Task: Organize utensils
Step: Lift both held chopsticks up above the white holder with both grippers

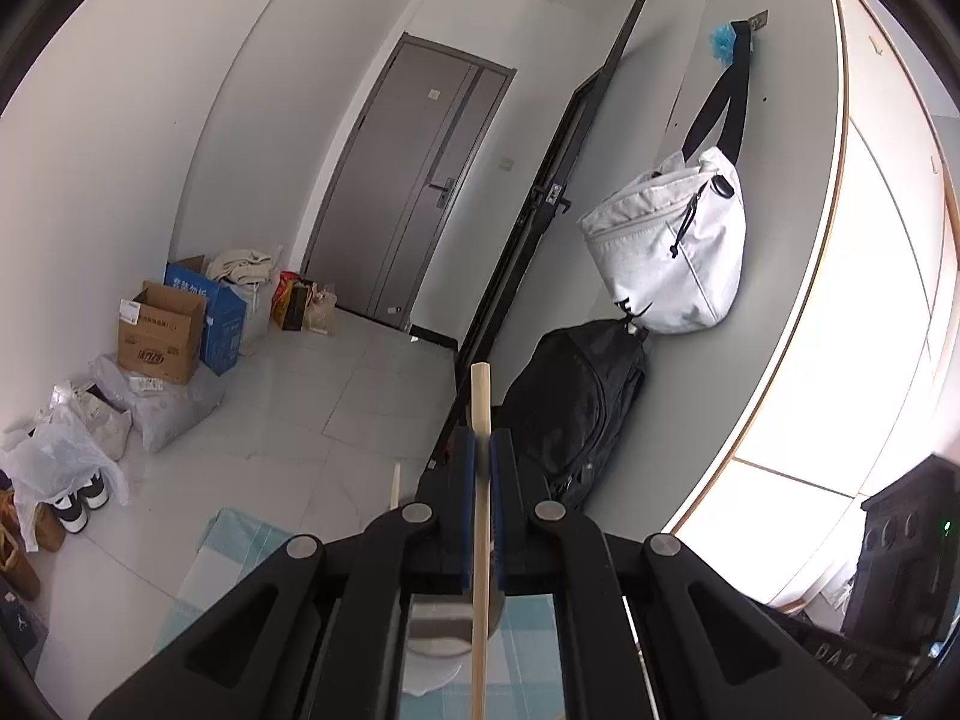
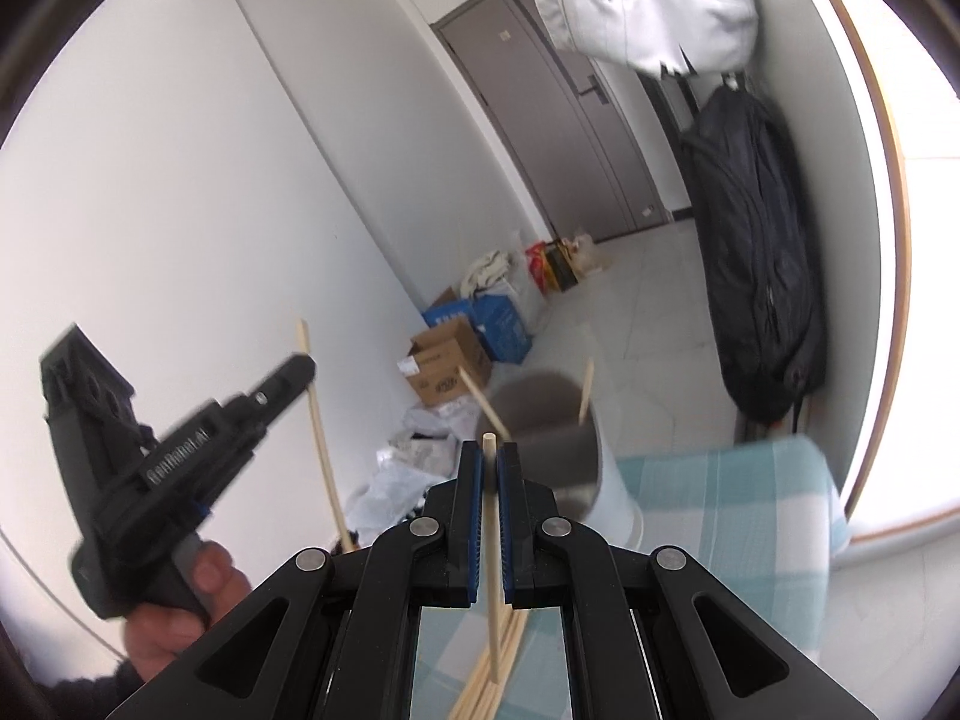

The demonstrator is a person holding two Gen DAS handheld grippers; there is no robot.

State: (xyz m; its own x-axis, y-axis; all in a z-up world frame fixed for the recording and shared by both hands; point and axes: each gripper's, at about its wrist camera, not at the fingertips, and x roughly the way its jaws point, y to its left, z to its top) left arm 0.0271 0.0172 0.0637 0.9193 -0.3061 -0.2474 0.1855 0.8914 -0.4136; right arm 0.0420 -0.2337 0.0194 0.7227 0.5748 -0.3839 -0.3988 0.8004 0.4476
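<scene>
My left gripper (image 1: 482, 450) is shut on a wooden chopstick (image 1: 480, 408) that sticks up past the fingertips; it also shows in the right wrist view (image 2: 294, 372), raised at the left with its chopstick (image 2: 321, 444). My right gripper (image 2: 492, 461) is shut on another chopstick (image 2: 493, 552), just in front of a white utensil cup (image 2: 594, 468) holding two chopsticks (image 2: 483, 405). A pile of chopsticks (image 2: 492, 678) lies on the checked cloth below it. The cup's rim (image 1: 438, 648) shows under the left gripper.
A blue-white checked cloth (image 2: 732, 510) covers the table. A black backpack (image 2: 762, 252) and a white bag (image 1: 672, 246) hang on the wall at right. Cardboard boxes (image 1: 162, 330), bags and shoes sit on the floor by a grey door (image 1: 414, 180).
</scene>
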